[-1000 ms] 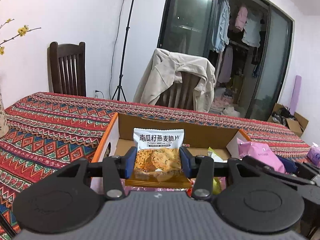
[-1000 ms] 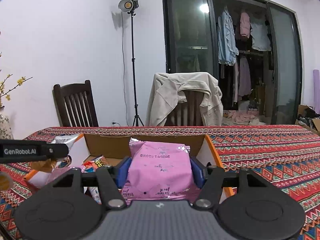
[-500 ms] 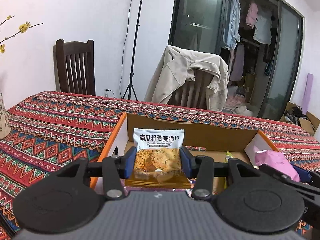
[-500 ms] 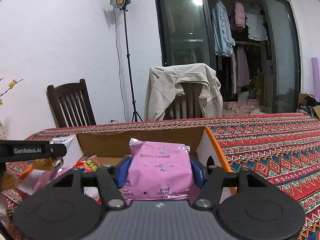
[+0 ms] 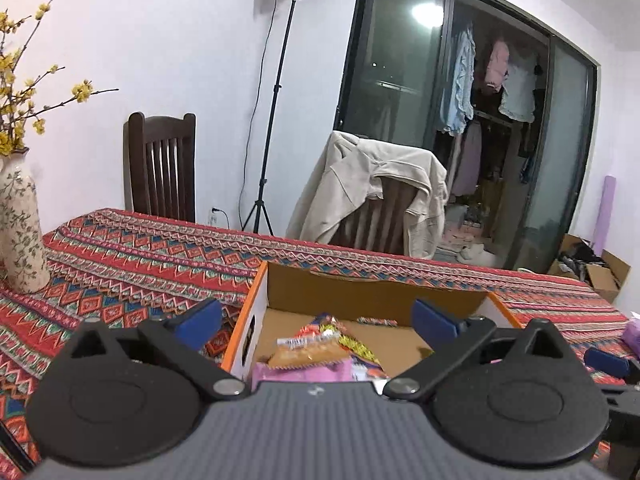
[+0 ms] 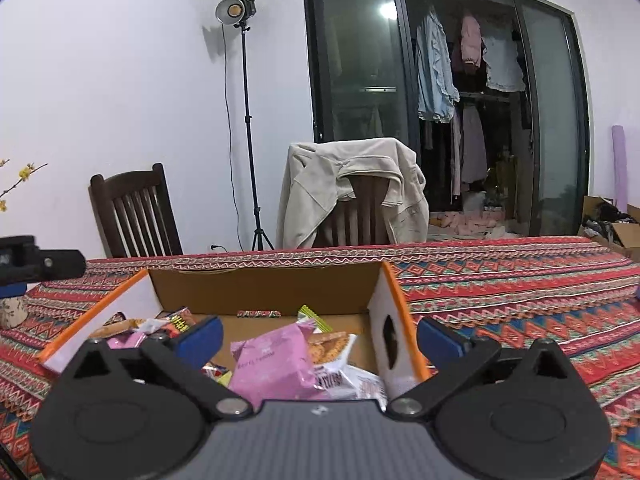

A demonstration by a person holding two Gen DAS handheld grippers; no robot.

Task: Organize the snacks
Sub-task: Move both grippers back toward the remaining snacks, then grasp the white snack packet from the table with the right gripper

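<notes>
An open cardboard box [image 5: 360, 296] with an orange rim stands on the patterned tablecloth and holds several snack packets. My left gripper [image 5: 317, 319] hovers over its near left part. Its jaws are opening wide, with nothing between them. The oat-cookie packet [image 5: 308, 350] lies in the box below it, on a pink packet [image 5: 304, 372]. My right gripper [image 6: 320, 338] hovers over the right part of the box [image 6: 260, 288]. Its jaws are opening too, and nothing is between them. The pink packet [image 6: 272, 360] it carried rests on other snacks beneath it.
A flowered vase [image 5: 20, 232] with yellow blossoms stands at the table's left. Behind the table are a dark wooden chair [image 5: 162, 168], a light stand [image 5: 264, 160] and a chair draped with a beige jacket [image 5: 372, 192]. Patterned cloth [image 6: 520, 280] stretches to the right of the box.
Both grippers opened and let go: the cookie packet and the pink packet dropped into the box. Both views have risen a little, so more of the room and table shows.
</notes>
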